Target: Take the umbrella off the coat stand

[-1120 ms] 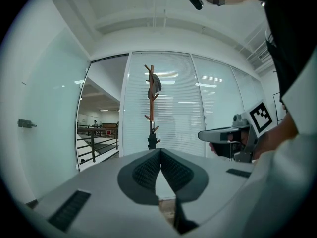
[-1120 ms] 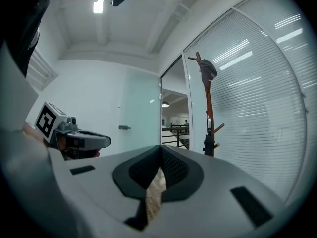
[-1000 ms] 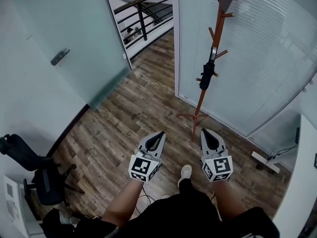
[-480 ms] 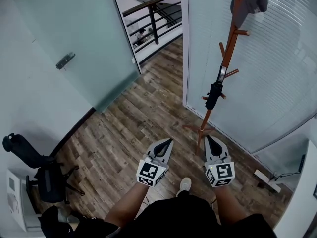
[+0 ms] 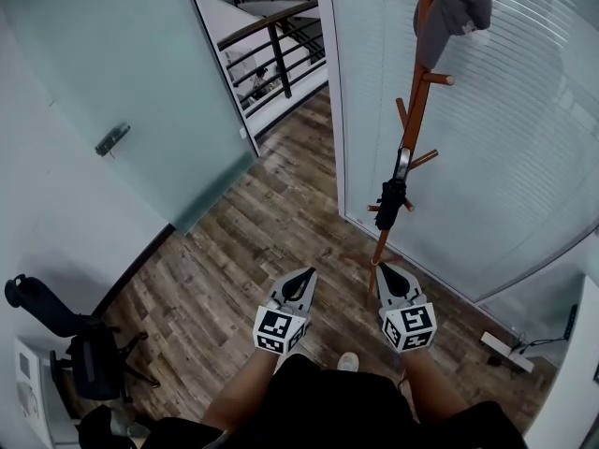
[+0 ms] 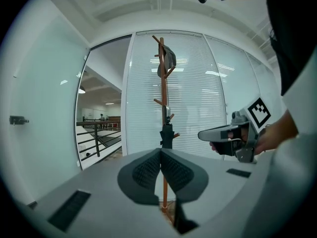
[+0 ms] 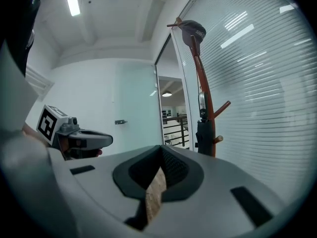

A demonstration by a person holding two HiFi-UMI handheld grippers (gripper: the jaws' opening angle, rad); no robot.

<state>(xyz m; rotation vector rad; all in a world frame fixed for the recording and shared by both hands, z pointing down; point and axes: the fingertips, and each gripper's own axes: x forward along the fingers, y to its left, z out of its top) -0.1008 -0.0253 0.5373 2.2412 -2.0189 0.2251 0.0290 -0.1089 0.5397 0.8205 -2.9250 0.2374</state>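
Observation:
A tall orange-brown coat stand [image 5: 409, 110] rises in front of a glass wall with blinds. A folded black umbrella [image 5: 390, 197] hangs from one of its lower pegs, and a grey cap [image 5: 452, 7] sits near the top. Both grippers are held side by side, short of the stand's foot. My left gripper [image 5: 309, 273] is shut and empty. My right gripper [image 5: 381, 269] is shut and empty too. The left gripper view shows the umbrella [image 6: 166, 135] straight ahead past the tips [image 6: 160, 151]. In the right gripper view the umbrella [image 7: 203, 136] hangs right of centre.
A frosted glass door [image 5: 150, 92] stands open at the left, with a black railing [image 5: 276, 50] beyond it. A black office chair [image 5: 70, 340] stands at the lower left. A white power strip [image 5: 505, 351] lies on the wood floor at the right.
Both grippers have moved forward toward the coat stand together, staying shut. The stand and umbrella now appear closer and larger in the head view.

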